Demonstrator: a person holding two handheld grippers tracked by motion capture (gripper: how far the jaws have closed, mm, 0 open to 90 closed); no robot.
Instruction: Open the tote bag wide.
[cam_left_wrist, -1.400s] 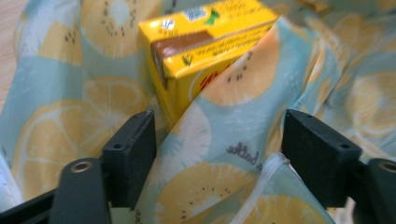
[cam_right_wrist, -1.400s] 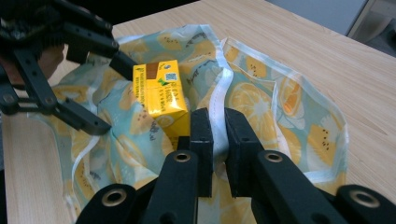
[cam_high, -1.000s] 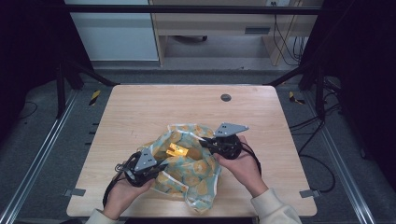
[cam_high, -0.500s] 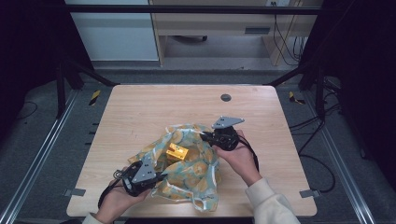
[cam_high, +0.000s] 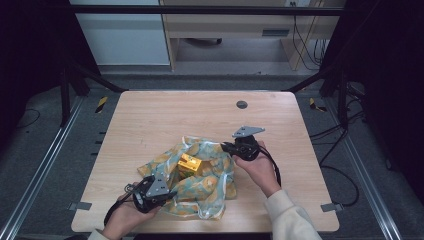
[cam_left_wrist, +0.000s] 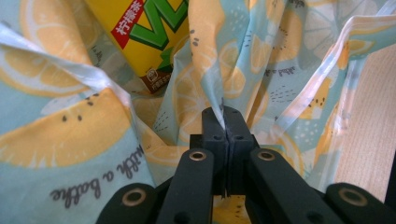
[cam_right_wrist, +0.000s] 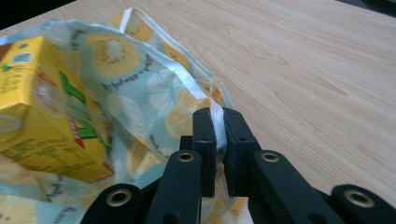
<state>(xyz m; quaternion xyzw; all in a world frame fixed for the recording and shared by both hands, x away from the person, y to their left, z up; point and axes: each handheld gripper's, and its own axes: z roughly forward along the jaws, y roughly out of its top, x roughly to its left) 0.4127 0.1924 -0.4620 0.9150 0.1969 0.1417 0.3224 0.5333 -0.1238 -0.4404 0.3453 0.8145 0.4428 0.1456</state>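
Observation:
A light-blue cloth printed with lemon slices lies crumpled on the wooden table, with a yellow drink carton standing in its middle. My left gripper is at the cloth's near-left side. In the left gripper view its jaws are shut on a fold of the cloth, and the carton is just beyond. My right gripper is at the cloth's far-right edge. In the right gripper view it is shut on the white hem of the cloth, with the carton to its left.
A small round grommet sits in the table near its far edge. Bare wood stretches right of and beyond the cloth. Metal frame rails run along both sides of the table, and cables trail on the floor at the right.
The right gripper has shifted a little right and down, drawing the cloth's edge outward. The left hand has eased slightly toward the near edge. The cloth lies wider around the carton.

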